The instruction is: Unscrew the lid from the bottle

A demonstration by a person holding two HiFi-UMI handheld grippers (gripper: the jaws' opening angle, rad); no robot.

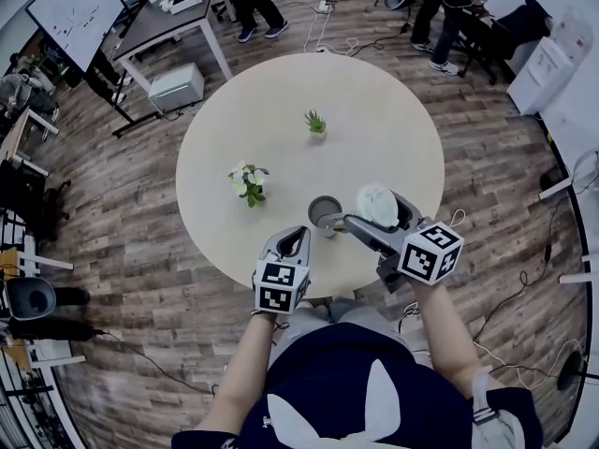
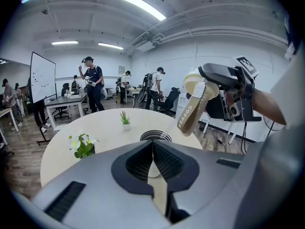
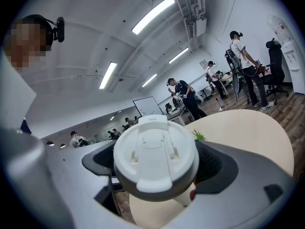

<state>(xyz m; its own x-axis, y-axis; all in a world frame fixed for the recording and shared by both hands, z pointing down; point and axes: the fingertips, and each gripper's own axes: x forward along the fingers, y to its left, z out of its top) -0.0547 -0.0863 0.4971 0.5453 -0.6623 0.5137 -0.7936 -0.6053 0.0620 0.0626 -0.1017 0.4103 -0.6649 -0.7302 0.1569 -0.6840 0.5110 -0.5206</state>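
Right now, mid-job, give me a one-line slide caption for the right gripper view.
Right gripper clamps the white lid above the round table, small potted plant behind.

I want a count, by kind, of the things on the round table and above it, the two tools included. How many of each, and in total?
potted plants: 2, green plant, white-flowered plant
grey cup: 1
bottle: 1
tools: 2, left tool, right tool
Total: 6

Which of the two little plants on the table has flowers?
The near plant, left of the cup, carries white blossoms. The far plant is only spiky green leaves.
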